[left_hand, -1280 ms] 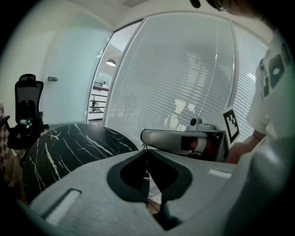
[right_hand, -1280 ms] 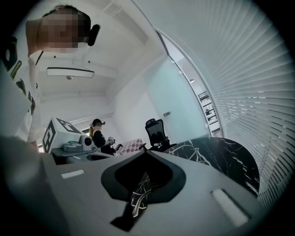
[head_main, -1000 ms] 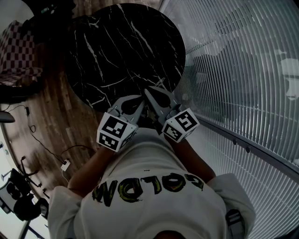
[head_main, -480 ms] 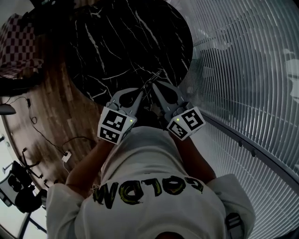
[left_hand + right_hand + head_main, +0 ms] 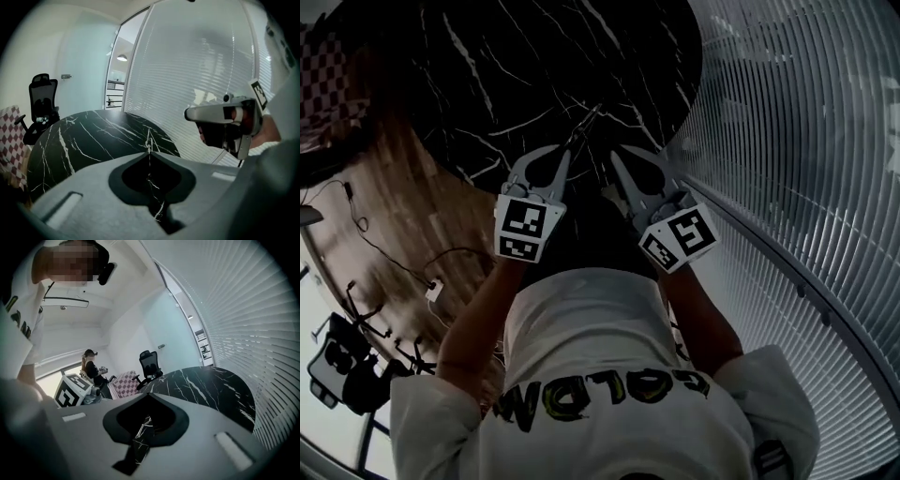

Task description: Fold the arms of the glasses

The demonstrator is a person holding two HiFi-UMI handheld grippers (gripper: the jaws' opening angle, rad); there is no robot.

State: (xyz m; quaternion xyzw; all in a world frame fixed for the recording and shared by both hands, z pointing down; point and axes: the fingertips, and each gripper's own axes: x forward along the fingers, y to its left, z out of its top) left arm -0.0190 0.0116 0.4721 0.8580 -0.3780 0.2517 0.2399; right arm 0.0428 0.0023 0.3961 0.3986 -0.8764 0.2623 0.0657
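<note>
Vs 1 s ago, left tongs (image 5: 565,150) & right tongs (image 5: 615,156) are further out over the round black white-veined marble counter (image 5: 487,75), tips now apart. Left tongs clenched on thin wire-frame glasses (image 5: 148,141), held above counter; right tongs clenched, empty. White slatted blinds (image 5: 787,141) on right, wood floor (image 5: 403,187) on left.

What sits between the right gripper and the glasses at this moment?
Head view: only bare black marble tabletop separates the right gripper from the thin metal glasses, which the shut left gripper holds.
</note>
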